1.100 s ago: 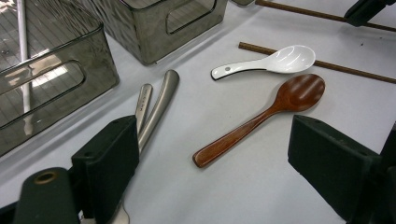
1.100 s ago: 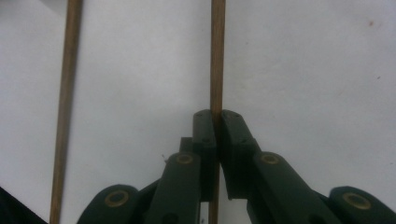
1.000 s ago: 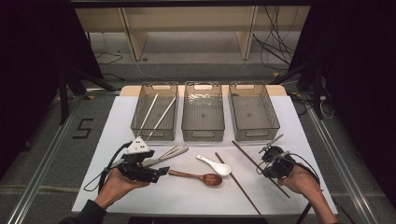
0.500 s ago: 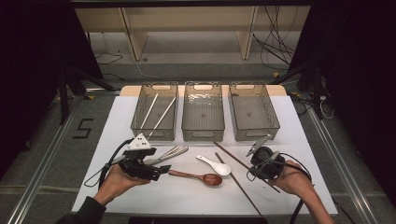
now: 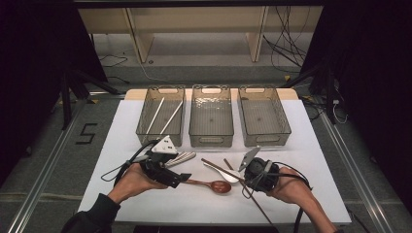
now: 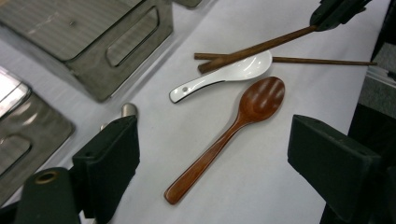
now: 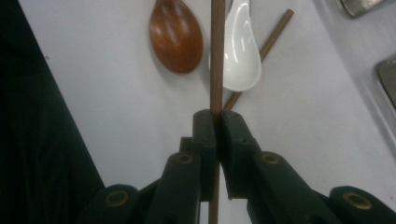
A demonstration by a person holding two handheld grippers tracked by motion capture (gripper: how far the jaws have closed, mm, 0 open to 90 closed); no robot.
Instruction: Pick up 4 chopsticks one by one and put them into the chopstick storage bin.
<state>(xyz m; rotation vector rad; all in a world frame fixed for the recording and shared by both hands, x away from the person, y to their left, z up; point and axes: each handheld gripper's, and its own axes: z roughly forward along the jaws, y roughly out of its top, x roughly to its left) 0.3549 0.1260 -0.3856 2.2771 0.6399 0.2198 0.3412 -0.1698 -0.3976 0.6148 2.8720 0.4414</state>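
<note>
The right gripper [image 5: 247, 175] has its jaws pressed narrow on a brown chopstick [image 7: 216, 56], gripped partway along so that the stick runs straight out ahead of the jaws and also pokes back behind them. In the high view that stick slants from the near right up toward the far left, its forward end passing over the bowl of the white spoon [image 5: 227, 174]. A second chopstick [image 6: 322, 60] lies flat on the table [image 5: 301, 160] just beyond the white spoon.

The left gripper [image 6: 212, 154] stands with its jaws wide and nothing between the pads. The wooden spoon [image 6: 229, 135] lies directly ahead of it, handle end nearest the jaws and bowl pointing away, so its long axis runs roughly along the gripper's line of reach and not across the gap. The left hand [image 5: 133, 180] is plainly the nearer one to it. To pinch the handle, I judge the jaws need only drop forward and down, though how high they hang above the handle is hard to tell.
</note>
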